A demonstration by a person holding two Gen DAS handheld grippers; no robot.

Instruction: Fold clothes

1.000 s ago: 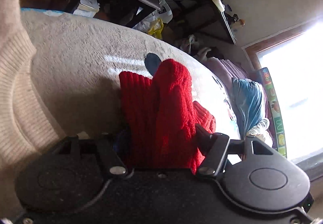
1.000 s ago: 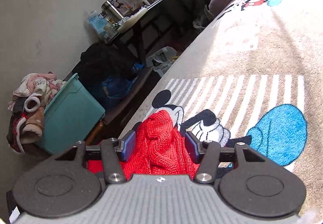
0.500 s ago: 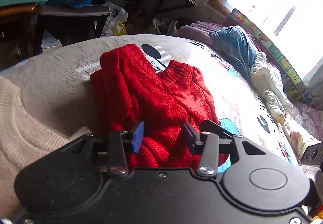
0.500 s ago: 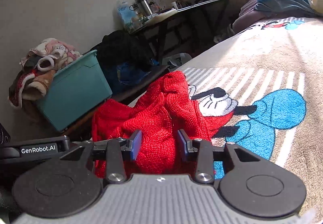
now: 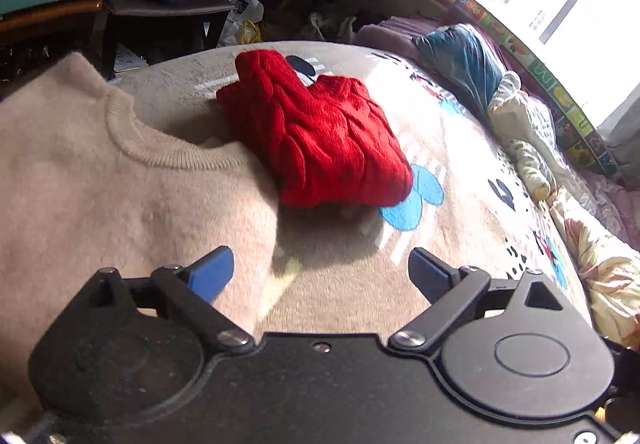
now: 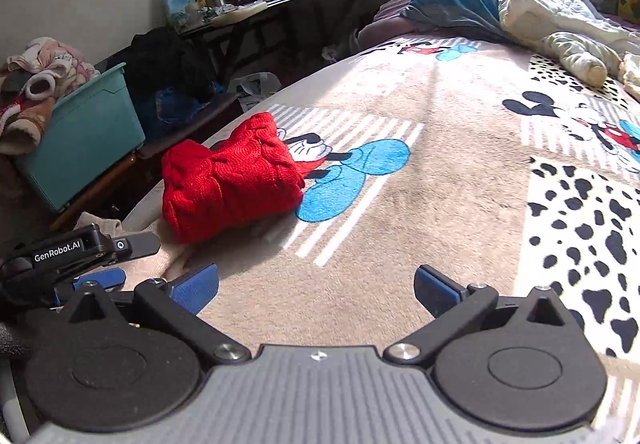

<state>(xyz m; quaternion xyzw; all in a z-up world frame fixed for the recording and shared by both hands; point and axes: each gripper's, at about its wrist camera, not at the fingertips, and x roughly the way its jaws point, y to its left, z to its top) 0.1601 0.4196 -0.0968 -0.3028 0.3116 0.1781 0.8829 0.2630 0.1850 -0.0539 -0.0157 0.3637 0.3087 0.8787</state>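
We find the red cable-knit sweater point(image 5: 320, 136) lying folded on the cartoon-print blanket point(image 5: 360, 284), its near edge overlapping the beige sweater point(image 5: 100, 196). It sits ahead of our left gripper point(image 5: 320, 272), clear of both fingers. Our right gripper point(image 6: 316, 286) has it ahead and to the left, also apart. Both grippers stand spread wide with nothing between their fingers.

Beige sweater point(image 5: 100, 204) past frame's left edge
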